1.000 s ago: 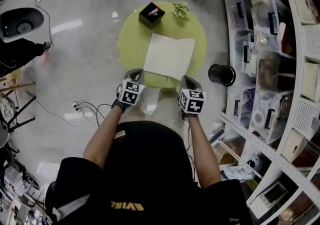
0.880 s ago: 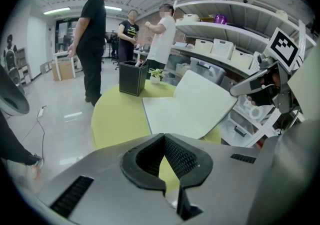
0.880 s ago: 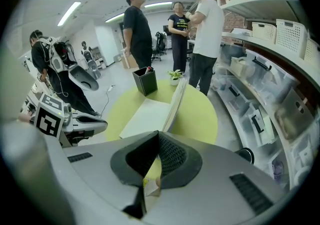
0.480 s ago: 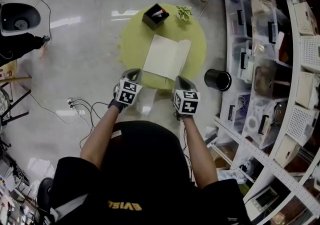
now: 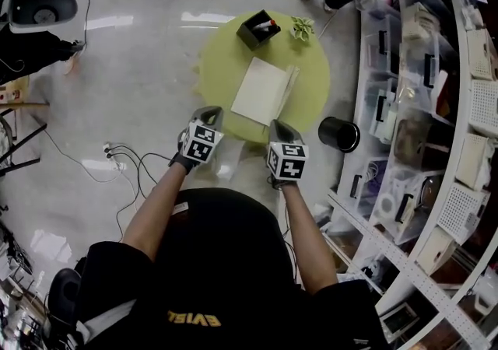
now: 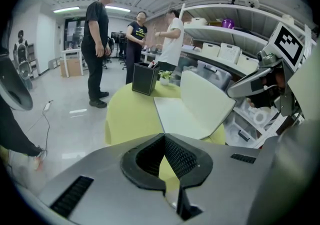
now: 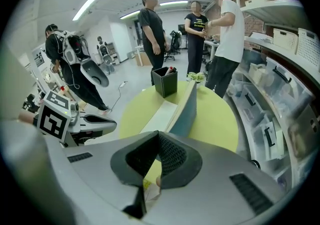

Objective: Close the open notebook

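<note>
My left gripper (image 6: pixel 163 137) has its fingers pressed together. The dark ribbed pads meet at their tips with nothing caught between them, and it touches nothing, hanging just off the near left edge of the round yellow-green table (image 5: pixel 222 68). My right gripper (image 7: pixel 158 135) is the same, with its fingers fully together and empty. It sits at the table's near edge, right by the near corner of the notebook (image 5: pixel 261 90). The notebook lies in the middle of the table, half shut. Its left half rests flat on the tabletop and its right half stands raised at a steep angle, leaning over toward the flat pages. From my left gripper view, the tip of my right gripper comes right up to the outer edge of that raised half, but I cannot tell whether it actually touches. At the far side of the table a black box (image 5: pixel 258 29) stands beside a small green plant (image 5: pixel 302 27), both well apart from the notebook. A black bin (image 5: pixel 338 135) sits on the floor to my right, next to the shelves (image 5: pixel 436 107). Several people (image 7: pixel 152 29) stand beyond the table.
</note>
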The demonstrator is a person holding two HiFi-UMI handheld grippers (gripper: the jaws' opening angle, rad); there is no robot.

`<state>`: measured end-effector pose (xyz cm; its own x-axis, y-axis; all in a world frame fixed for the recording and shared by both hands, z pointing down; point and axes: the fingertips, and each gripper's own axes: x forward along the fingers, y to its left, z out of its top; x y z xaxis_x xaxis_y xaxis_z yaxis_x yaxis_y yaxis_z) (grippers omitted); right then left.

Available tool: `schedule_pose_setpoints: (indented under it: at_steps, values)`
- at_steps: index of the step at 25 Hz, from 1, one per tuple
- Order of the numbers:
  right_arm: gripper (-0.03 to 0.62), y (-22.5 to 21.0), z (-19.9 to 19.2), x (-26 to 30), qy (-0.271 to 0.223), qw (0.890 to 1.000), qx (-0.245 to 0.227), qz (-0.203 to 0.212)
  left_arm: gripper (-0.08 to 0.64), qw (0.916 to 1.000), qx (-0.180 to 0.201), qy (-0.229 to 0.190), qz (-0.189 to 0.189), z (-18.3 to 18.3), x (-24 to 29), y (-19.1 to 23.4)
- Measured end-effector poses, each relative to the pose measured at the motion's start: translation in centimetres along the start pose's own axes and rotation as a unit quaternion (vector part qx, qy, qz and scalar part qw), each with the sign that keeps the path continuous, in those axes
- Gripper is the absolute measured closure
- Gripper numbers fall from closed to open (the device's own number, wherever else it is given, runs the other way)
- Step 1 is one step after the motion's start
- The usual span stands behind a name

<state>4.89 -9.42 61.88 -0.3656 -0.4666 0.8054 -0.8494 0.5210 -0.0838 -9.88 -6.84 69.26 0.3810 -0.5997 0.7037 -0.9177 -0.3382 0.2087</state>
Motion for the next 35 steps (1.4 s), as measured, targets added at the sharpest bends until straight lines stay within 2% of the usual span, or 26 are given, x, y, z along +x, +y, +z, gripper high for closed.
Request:
schedule_pose_setpoints:
  at_steps: [9,22,35]
  values:
    - [0.591,2.3,1.1,1.7,0.002,1.0,-0.023,0.02,0.543,1.0,-0.004,0.003,0.0,-1.2,-1.1,1.0]
    - [0.591,4.3,1.2,4.5,0.019,0.998,-0.038,0.044,0.543,0.9994,-0.025,0.0,0.023,-2.6,-2.5,2.8]
    - [0.591,5.4,0.6,6.6,0.03,0.997,-0.039,0.061,0.543,0.9992,-0.024,0.003,0.031,-3.9,-3.6,2.3]
